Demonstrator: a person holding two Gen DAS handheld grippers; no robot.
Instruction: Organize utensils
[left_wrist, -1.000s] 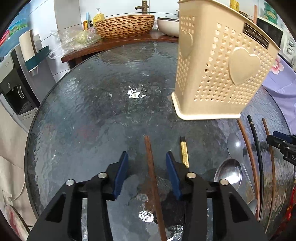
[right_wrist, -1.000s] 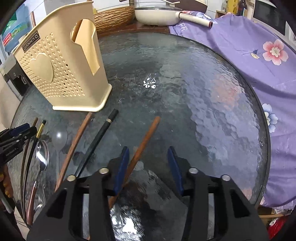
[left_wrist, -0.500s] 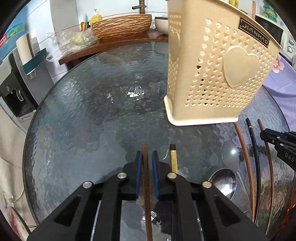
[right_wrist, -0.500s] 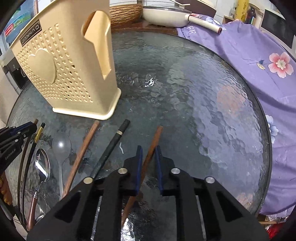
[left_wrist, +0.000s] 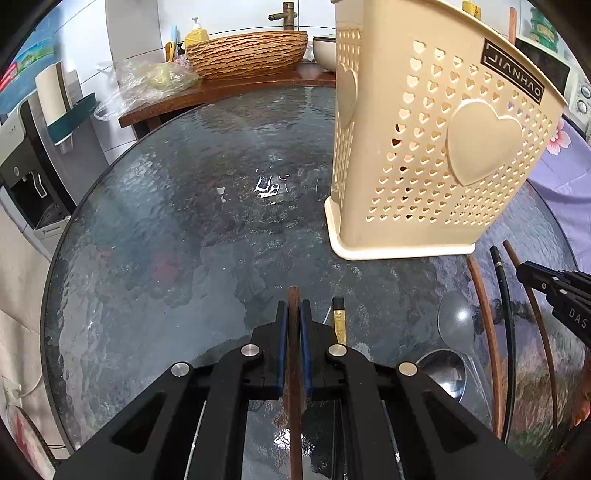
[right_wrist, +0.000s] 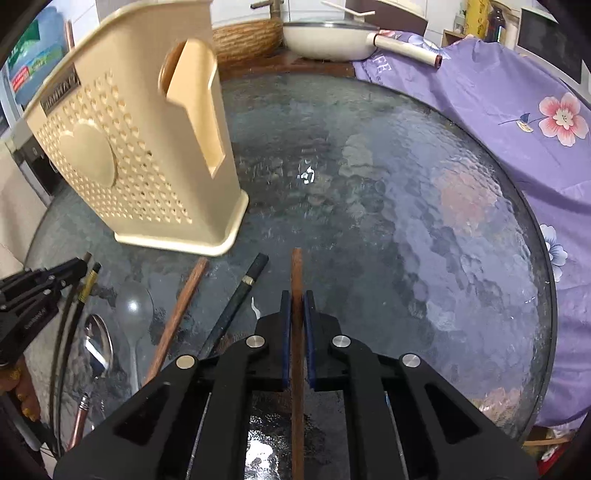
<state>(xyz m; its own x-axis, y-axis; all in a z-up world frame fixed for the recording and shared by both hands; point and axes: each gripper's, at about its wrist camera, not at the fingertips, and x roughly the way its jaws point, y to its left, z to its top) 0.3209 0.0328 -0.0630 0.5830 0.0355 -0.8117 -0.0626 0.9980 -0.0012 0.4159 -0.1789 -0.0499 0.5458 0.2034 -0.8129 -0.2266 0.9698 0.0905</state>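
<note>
Two brown chopsticks are clamped, one in each of my tongs. My left tongs are pressed shut on a brown stick whose tip pokes out just past the blue pads; it lies along the line of the fingers, over the glass bench. My right tongs grip the other stick the same way, its tip reaching a little farther beyond the pads. Whether either stick is clear of the glass or touching it I cannot tell.

Loose utensils lie on the bench between the two tongs: a black chopstick with a gold band, another brown one, a clear plastic spoon, a steel spoon, and a gold-tipped stick just right of my left tongs.

Beyond them stands the beige holder, upright on the bench, perforated with small hearts and bearing one big raised heart.

Farther off, a woven basin sits on a wooden counter, and a purple flowered cloth drapes along the bench's right side.
</note>
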